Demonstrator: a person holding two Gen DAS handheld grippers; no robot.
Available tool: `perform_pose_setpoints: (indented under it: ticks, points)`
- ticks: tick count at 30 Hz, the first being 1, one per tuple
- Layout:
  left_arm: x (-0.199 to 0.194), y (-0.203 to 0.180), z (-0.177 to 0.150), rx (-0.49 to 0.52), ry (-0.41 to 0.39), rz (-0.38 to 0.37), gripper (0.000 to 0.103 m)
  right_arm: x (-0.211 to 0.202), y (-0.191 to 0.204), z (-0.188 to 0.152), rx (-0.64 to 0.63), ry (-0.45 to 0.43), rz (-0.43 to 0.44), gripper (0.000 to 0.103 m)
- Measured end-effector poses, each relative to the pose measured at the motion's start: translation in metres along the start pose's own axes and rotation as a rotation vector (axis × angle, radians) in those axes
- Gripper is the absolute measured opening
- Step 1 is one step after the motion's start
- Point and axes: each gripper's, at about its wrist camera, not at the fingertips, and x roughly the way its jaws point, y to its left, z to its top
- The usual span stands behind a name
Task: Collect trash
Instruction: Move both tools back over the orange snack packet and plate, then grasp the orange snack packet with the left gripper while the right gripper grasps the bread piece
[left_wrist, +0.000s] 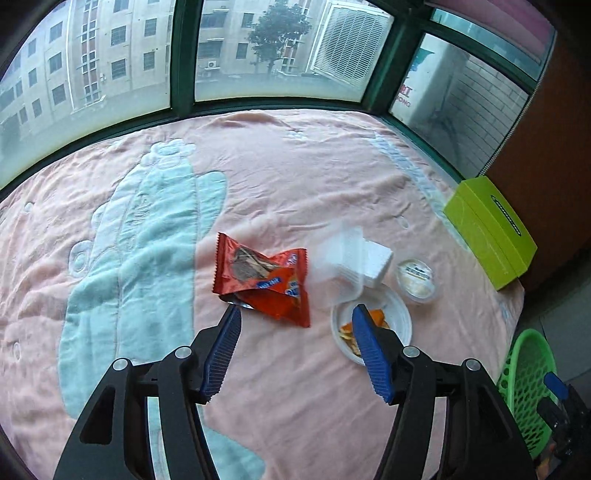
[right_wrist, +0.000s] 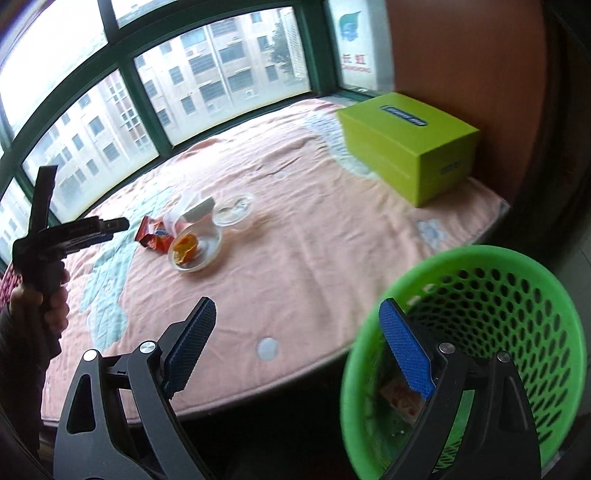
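1. Left wrist view: the left gripper hangs low over the pink blanket, its blue fingers spread wide and holding nothing; the left fingertip sits just at the near corner of the red snack wrapper
2. The wrapper lies crumpled in the middle of the bed, with a clear plastic container and a white block inside it just to its right
3. The right fingertip overlaps a white bowl with orange scraps, and a small lidded cup stands just beyond the bowl
4. A lime green box rests near the right edge of the bed, well apart from the trash; the blanket to the left of the wrapper is open up to the window frame
5. The green basket shows off the bed's right edge, lower than the blanket
6. Right wrist view: the right gripper is off the near edge of the bed, fingers fully apart and gripping nothing; the right one hangs inside the rim of the green basket, where some paper scrap lies at the bottom
7. The wrapper, bowl and clear container cluster mid-bed, with bare blanket between them and the near edge
8. The left gripper, seen from the side in a hand, points at the wrapper
9. The lime green box sits at the far right corner against the wall
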Motion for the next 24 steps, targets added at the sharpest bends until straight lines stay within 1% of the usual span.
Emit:
perform_pose_setpoints:
  ticks: [2,7,12,17,19,22,24]
  points:
    - [0.006,0.011,0.006,-0.015,0.002,0.01,0.06,0.012,0.015,0.004,-0.026,0.012,0.018,0.089]
    - [0.024,0.035,0.017,-0.064,0.024,-0.001,0.06,0.041,0.048,0.016,-0.067,0.045,0.069,0.089]
    - [0.041,0.05,0.026,-0.089,0.044,-0.017,0.06,0.07,0.076,0.028,-0.085,0.08,0.122,0.089]
    - [0.06,0.063,0.032,-0.122,0.072,-0.04,0.06,0.101,0.093,0.035,-0.072,0.131,0.166,0.081]
    - [0.067,0.066,0.034,-0.122,0.083,-0.049,0.06,0.112,0.096,0.038,-0.045,0.152,0.193,0.079]
    - [0.077,0.068,0.035,-0.109,0.097,-0.059,0.06,0.125,0.1,0.042,-0.024,0.177,0.214,0.07]
    - [0.082,0.071,0.036,-0.116,0.104,-0.071,0.06,0.134,0.102,0.045,-0.006,0.193,0.226,0.068]
